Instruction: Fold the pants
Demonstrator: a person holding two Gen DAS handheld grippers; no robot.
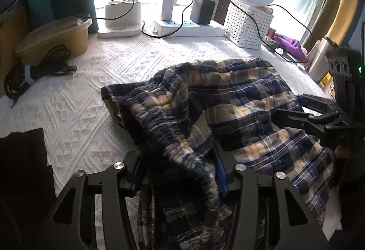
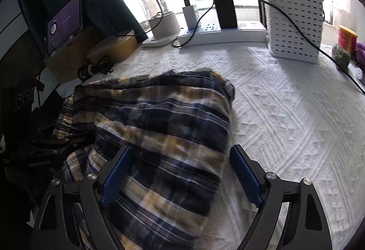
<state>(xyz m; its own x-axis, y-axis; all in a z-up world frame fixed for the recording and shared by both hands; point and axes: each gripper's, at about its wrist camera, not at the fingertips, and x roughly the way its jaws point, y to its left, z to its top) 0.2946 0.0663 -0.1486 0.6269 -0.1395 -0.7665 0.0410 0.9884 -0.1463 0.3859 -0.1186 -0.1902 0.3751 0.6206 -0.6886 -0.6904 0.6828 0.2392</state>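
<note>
Plaid pants [image 1: 239, 99] in navy, white and yellow lie crumpled on a white textured bedspread [image 1: 91, 99]. Their gathered waistband [image 1: 146, 99] faces left and rises in a ridge that runs down between the blue pads of my left gripper [image 1: 179, 174], which is shut on that bunched fabric. My right gripper [image 1: 287, 106] reaches in from the right over the leg end. In the right wrist view the right gripper [image 2: 181, 172] stands open astride the pants [image 2: 159, 117]. Its left pad is against the cloth, and bedspread shows beside its right pad [image 2: 246, 177].
Along the window at the back stand a power strip [image 1: 187, 26] with chargers and cables, a white round device [image 1: 122, 15] and a white perforated basket [image 1: 248, 22]. A tan lidded tub [image 1: 54, 37] and a black cable bundle [image 1: 38, 74] sit at the left, and dark cloth [image 1: 22, 158] lies at the near left.
</note>
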